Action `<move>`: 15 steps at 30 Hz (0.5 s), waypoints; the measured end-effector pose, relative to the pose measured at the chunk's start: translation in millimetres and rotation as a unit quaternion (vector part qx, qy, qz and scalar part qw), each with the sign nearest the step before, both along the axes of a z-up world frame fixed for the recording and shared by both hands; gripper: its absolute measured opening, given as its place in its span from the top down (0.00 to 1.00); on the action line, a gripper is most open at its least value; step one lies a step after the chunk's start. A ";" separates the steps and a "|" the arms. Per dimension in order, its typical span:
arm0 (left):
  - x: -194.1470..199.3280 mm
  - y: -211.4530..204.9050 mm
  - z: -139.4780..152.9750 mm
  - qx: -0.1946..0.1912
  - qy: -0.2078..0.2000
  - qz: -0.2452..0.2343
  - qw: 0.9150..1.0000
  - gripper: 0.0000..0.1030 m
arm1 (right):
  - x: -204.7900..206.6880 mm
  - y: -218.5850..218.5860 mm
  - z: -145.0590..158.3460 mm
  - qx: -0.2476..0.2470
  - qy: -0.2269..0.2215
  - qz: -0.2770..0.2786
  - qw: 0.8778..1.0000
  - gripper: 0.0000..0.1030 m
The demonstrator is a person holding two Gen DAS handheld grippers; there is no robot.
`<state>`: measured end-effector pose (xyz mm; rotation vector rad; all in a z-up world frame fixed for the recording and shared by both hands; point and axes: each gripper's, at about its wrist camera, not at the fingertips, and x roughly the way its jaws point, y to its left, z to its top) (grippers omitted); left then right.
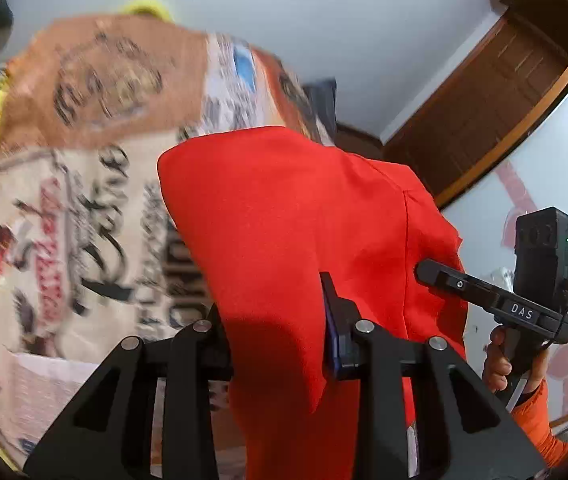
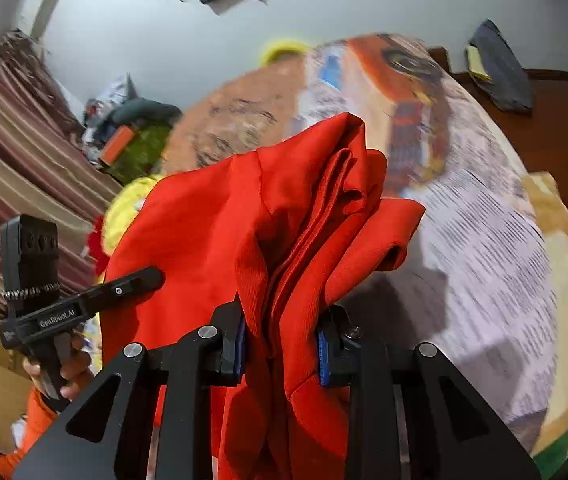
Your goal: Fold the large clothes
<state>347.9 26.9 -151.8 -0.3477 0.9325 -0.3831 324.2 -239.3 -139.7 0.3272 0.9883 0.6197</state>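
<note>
From the left wrist I look along my fingers, close against the red garment (image 1: 303, 220), toward the printed bedspread (image 1: 84, 184). The right wrist view is equally near, facing the same way. Both views share the cloth, the spread and the opposite gripper.

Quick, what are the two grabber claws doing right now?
Left gripper: shut on the red garment.
Right gripper: shut on a bunched part of the same red garment.

The printed bedspread (image 1: 84, 184) is motion-blurred, its lettering unreadable in both views.
</note>
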 end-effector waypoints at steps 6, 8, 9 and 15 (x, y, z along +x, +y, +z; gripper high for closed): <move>0.6 60.9 39.4 0.005 -0.045 0.032 0.998 0.69 | 17.3 67.6 34.4 -0.004 -0.047 0.037 0.998 0.77; 2.8 84.1 46.1 0.006 -0.054 0.046 0.997 0.69 | 23.8 86.1 38.5 -0.005 -0.059 0.047 0.997 0.77; 5.7 92.5 46.5 0.008 -0.055 0.051 0.997 0.69 | 28.3 96.2 38.9 -0.006 -0.061 0.051 0.997 0.77; 40.7 145.4 40.0 0.035 -0.056 0.080 0.995 0.69 | 68.7 157.9 23.0 -0.004 -0.049 0.077 0.996 0.77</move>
